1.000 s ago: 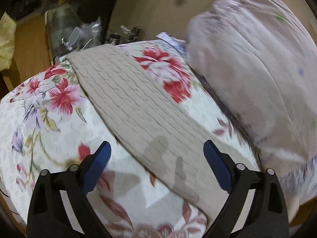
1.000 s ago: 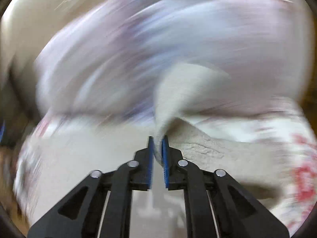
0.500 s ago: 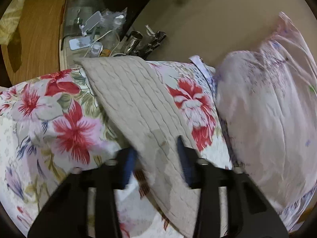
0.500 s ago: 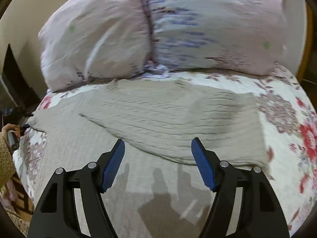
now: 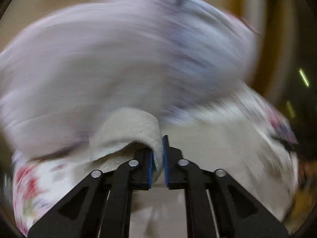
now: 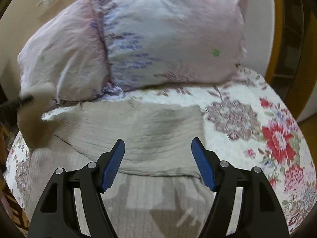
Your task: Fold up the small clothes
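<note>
Item one, my left gripper (image 5: 157, 154): its blue pads clamped on a raised fold of the beige knit garment (image 5: 130, 127), the cloth arching up and away toward ten o'clock from the pinch; this view is heavily smeared, so finer detail cannot be told; in the right wrist view the lifted end (image 6: 37, 107) shows blurred at nine o'clock. Item two, my right gripper (image 6: 158, 164): jaws spread wide, nothing between the blue pads (image 6: 113, 166), hovering over the garment at six o'clock. Item three, the garment itself (image 6: 142, 130): lying flat across the floral bedspread (image 6: 277, 138), a folded upper layer with a straight edge just ahead of my right fingertips, a lower layer running beneath the gripper. Item four, pillow (image 6: 158, 35): pale pink and blue with purple sprigs, at twelve o'clock, resting on the bedspread just beyond the garment's far edge; red flowers of the bedspread at three o'clock.
</note>
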`<state>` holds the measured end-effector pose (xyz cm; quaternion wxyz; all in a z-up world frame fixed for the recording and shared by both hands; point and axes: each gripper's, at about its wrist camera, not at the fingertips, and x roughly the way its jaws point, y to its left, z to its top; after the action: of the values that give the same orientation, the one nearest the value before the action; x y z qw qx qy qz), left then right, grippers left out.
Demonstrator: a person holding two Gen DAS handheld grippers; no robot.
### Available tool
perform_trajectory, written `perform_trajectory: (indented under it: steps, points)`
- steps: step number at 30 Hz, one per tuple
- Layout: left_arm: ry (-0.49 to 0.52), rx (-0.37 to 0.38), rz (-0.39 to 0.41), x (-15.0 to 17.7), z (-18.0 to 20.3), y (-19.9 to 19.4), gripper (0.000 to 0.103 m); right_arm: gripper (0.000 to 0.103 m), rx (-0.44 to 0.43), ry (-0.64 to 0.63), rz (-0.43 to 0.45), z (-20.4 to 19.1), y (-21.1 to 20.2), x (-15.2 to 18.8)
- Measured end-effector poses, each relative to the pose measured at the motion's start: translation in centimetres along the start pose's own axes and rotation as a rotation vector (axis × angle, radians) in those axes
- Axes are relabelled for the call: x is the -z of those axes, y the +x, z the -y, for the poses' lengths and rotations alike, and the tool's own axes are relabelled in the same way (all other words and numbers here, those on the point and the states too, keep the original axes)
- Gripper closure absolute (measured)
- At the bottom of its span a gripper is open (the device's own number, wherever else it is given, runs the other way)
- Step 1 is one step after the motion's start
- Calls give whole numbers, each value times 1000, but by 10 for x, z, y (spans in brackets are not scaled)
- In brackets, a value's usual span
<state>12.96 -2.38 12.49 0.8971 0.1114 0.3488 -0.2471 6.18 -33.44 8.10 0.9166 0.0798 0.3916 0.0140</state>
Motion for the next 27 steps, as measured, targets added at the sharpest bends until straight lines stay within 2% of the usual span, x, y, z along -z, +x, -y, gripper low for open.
perform_trajectory:
  steps: [1, 2, 3, 4, 5, 8, 10, 11, 13, 15, 17, 20, 22, 25, 26, 27]
  points:
    - [79, 16, -59, 5, 29, 16, 87, 32, -1, 17, -20, 7, 2, 2]
    - [136, -9, -99, 15, 48, 27, 85, 32, 0, 26, -31, 11, 3, 4]
    - [146, -38, -113, 25, 54, 28, 83, 32, 0, 40, -41, 19, 0, 7]
    - [119, -53, -125, 35, 51, 26, 74, 32, 1, 45, -45, 25, -4, 11]
    - [76, -64, -133, 42, 45, 21, 58, 32, 11, 47, -54, 34, -10, 17]
    - [-139, -99, -126, 79, 6, -17, 38, 32, 29, 64, -89, 53, -21, 34]
    - [-277, -169, -146, 109, -25, -41, 36, 35, 28, 103, -112, 65, -31, 46]
    - [-329, -191, -158, 120, -37, -47, 36, 39, -3, 117, -113, 65, -33, 46]
    - [-429, -230, -169, 144, -52, -64, 36, 41, -123, 152, -98, 52, -30, 32]
    - [-497, -261, -165, 158, -60, -76, 36, 41, -242, 174, -75, 23, -15, 6]
    - [-545, -272, -157, 166, -58, -80, 36, 42, -280, 170, -103, -19, 14, -23]
    - [-603, -252, -170, 179, -54, -79, 35, 49, -263, 150, -176, -72, 60, -52]
    - [-635, -242, -167, 188, -50, -82, 35, 49, -204, 114, -237, -111, 98, -65]
    - [-663, -227, -174, 203, -46, -84, 35, 49, -48, 2, -294, -151, 143, -67]
    - [-664, -231, -179, 206, -44, -85, 35, 64, 19, -49, -309, -160, 154, -62]
    - [-673, -228, -184, 212, -43, -87, 35, 86, 79, -99, -332, -164, 167, -58]
